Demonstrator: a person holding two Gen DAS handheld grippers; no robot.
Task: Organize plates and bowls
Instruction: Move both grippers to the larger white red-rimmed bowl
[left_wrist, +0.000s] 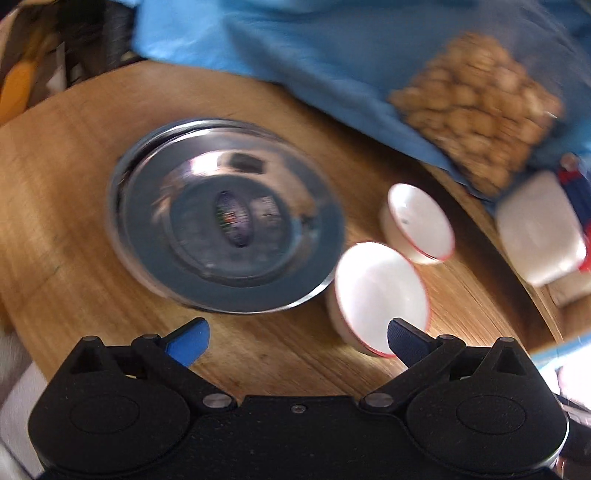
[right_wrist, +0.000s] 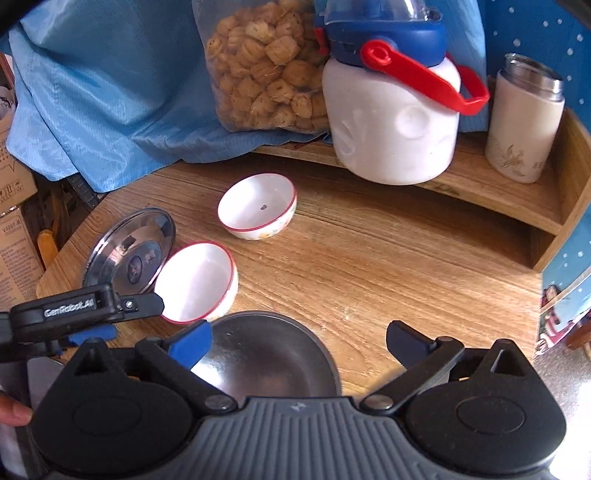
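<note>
Nearest in the right wrist view, the right gripper (right_wrist: 299, 341) has its fingers spread wide with nothing pinched between them. Just below and between them a steel bowl (right_wrist: 269, 354) sits on the wooden table (right_wrist: 388, 266), partly hidden by the gripper body. At the left edge of that view, the tip of a person's finger (right_wrist: 13, 411) shows.

The left gripper (left_wrist: 297, 339) is also spread wide and grips nothing. In its own blurred view, its right finger overlaps the rim of the near white bowl (left_wrist: 380, 295), though contact cannot be told. In the right wrist view the left gripper (right_wrist: 110, 317) comes in from the left, one finger reaching over the rim of that same red-rimmed bowl (right_wrist: 199, 282).

Just left of this bowl lie the steel plates (left_wrist: 229, 218), which look like a stack of two, with the bowl's rim touching or nearly touching their edge. In the right wrist view they (right_wrist: 133, 251) sit near the table's left edge.

Further back, a second white bowl (right_wrist: 258, 206) stands alone, apart from the first.

Behind, on a raised wooden shelf (right_wrist: 480, 184), stand a white jug (right_wrist: 391, 125) with a blue lid and red handle and a white flask (right_wrist: 524, 122). A bag of snacks (right_wrist: 262, 70) leans against a blue cloth (right_wrist: 110, 85).
</note>
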